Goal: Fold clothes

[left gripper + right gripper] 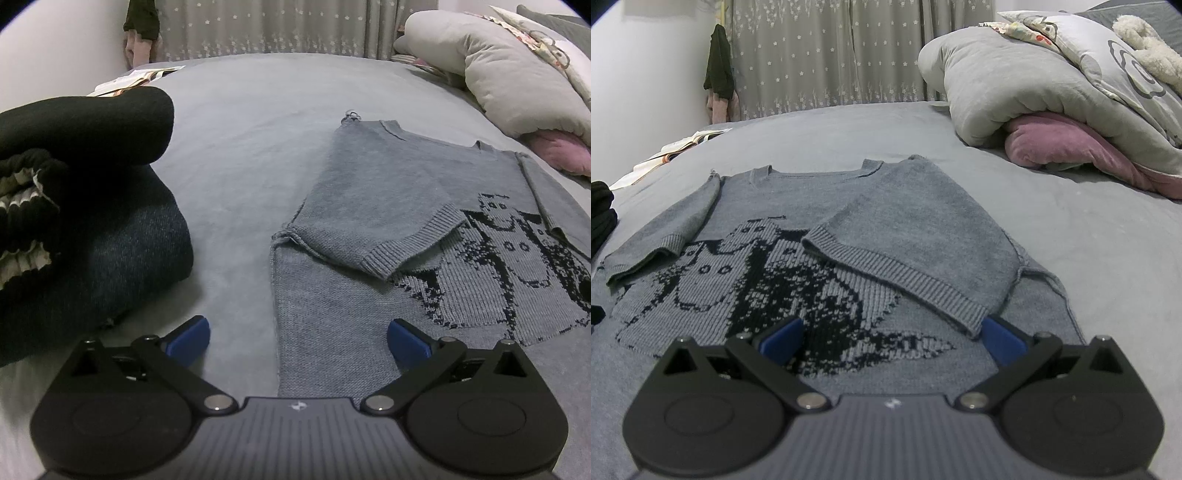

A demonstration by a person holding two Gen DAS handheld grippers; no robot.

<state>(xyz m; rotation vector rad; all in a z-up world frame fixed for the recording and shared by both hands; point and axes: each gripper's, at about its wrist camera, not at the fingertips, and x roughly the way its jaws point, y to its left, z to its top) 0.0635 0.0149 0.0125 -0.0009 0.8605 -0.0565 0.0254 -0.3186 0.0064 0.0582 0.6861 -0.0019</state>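
A grey knit sweater [369, 206] with a dark knitted figure on its front lies flat on the grey bed [240, 122]; it also shows in the right wrist view [916, 221]. Both sleeves are folded in over the chest. My left gripper [298, 339] is open and empty, low over the sweater's left bottom edge. My right gripper [892, 338] is open and empty, low over the sweater's lower front, with the folded right sleeve cuff [908, 284] just ahead of its right finger.
A pile of dark folded clothes [85, 206] sits at the left of the bed. A rolled grey duvet with a pink blanket [1071, 110] lies at the right. An open book [679, 146] lies at the far left edge. Curtains and a wall stand behind.
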